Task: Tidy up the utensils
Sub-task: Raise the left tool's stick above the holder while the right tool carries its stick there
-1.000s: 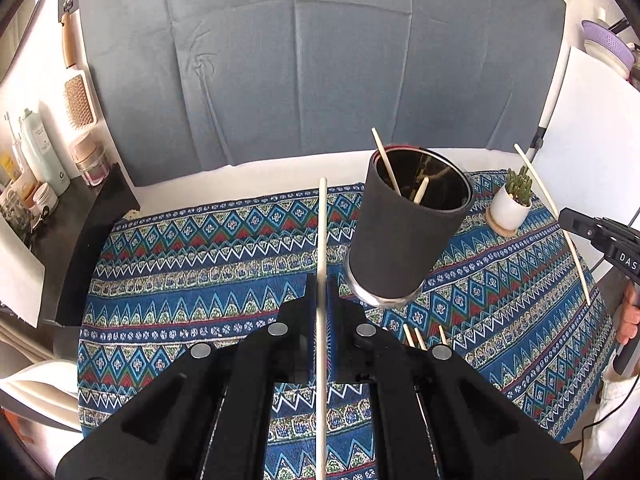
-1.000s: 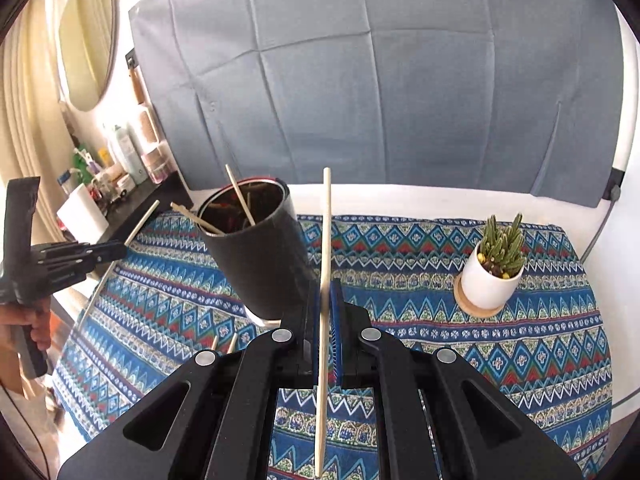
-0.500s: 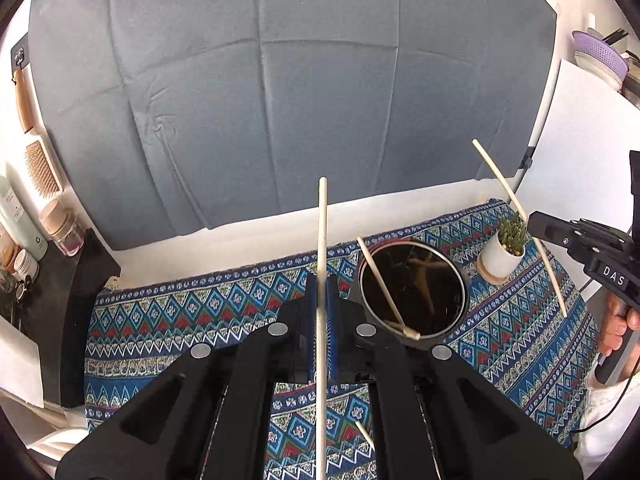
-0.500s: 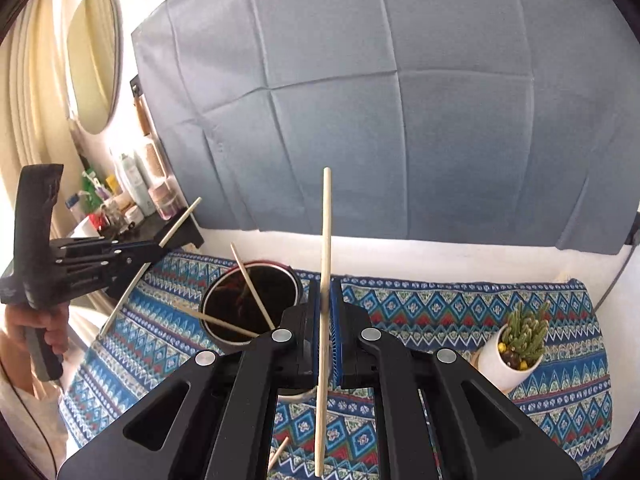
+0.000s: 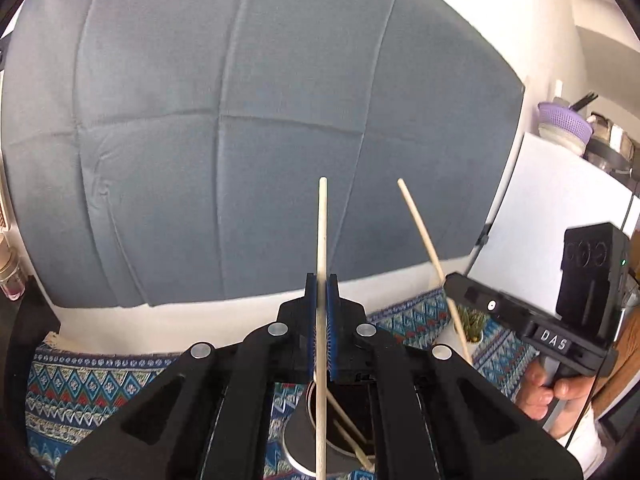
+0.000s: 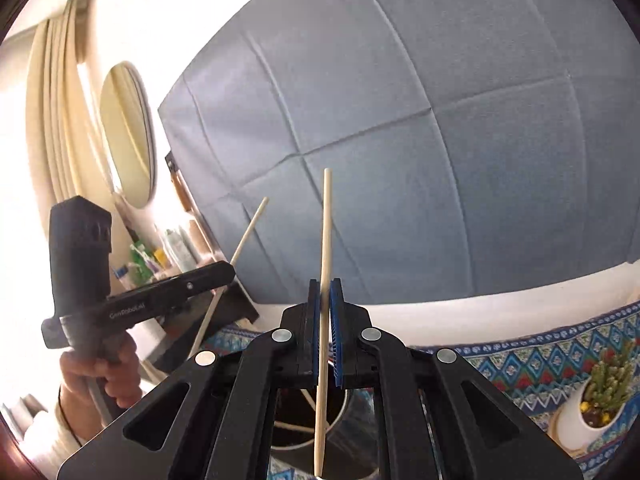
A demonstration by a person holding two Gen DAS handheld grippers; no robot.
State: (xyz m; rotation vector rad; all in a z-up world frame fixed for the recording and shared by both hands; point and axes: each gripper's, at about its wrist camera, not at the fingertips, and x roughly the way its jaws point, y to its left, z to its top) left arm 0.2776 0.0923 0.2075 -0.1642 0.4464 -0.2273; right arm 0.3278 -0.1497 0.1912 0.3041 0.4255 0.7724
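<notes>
Behind the table [image 6: 460,312] with its patterned cloth [image 6: 560,344] you see a creased grey-blue backdrop [image 5: 240,140] against a white wall [image 6: 168,20], with an oval mirror [image 6: 128,136], cream curtains [image 6: 52,120] and a cluttered dark side shelf [image 6: 224,304] in daylight.

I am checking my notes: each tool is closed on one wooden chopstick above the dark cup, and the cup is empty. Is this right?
Not quite: the cup is not empty. The left wrist view shows chopsticks already inside. The rest holds: the left tool and right tool each clamp one chopstick.
</notes>
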